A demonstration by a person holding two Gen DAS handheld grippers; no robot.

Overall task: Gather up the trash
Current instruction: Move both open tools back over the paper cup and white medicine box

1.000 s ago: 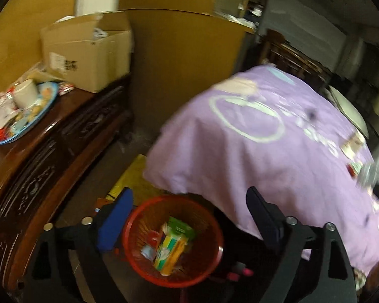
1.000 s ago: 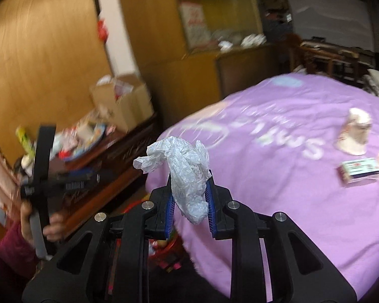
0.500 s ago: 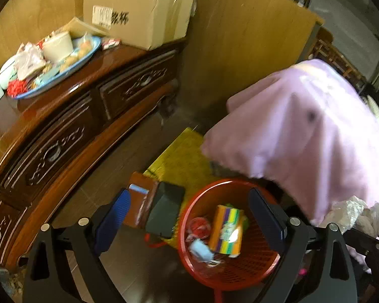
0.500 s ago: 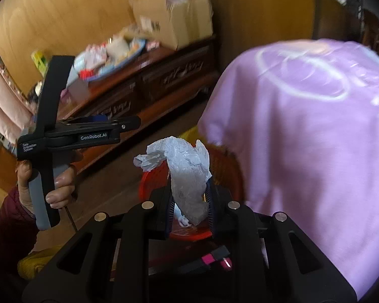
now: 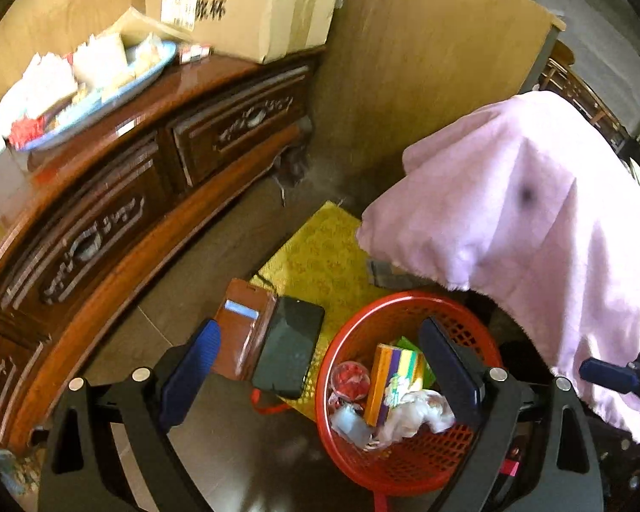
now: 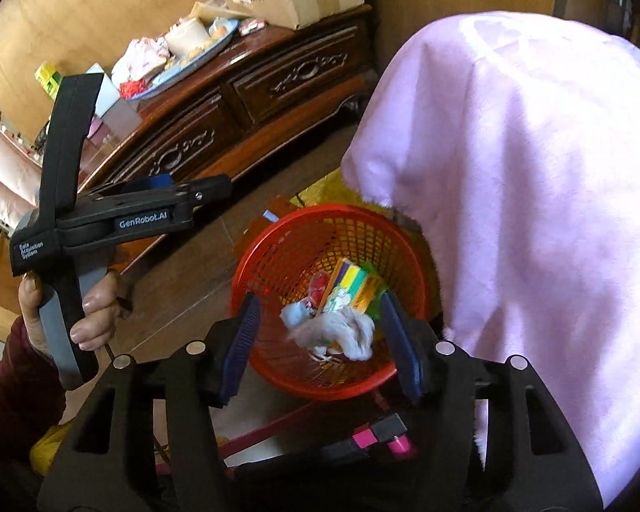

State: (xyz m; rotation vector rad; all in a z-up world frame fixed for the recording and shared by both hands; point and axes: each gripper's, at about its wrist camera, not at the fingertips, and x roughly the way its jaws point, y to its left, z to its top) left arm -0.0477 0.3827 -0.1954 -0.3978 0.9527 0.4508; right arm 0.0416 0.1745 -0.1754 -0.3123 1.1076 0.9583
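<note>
Release of trash over the bin. The right gripper [image 6: 320, 333], at the lower centre of the right wrist view, has just been opening; its 2 blue pads now stand apart with nothing pressed between them. The crumpled plastic wrapper [image 6: 335, 330] appears through the gap, lying in the red basket [image 6: 277, 256] beside a colourful carton [image 6: 354, 283] and a small red-filled cup [image 6: 320, 288]. In the left wrist view the same wrapper [image 5: 418, 411] rests at the basket's lower middle, against the carton. The left gripper [image 5: 320, 371] hangs with jaws wide and empty, its near pad over a phone in a brown case [image 5: 273, 341] on the floor, lower centre. The purple cloth [image 5: 533, 222] drapes at right, its hem close above the basket rim.

To finish the step well, judged from this layout: keep the jaws spread, lift straight up clear of the rim before swinging away, and avoid snagging the cloth hem or nudging the light basket.
</note>
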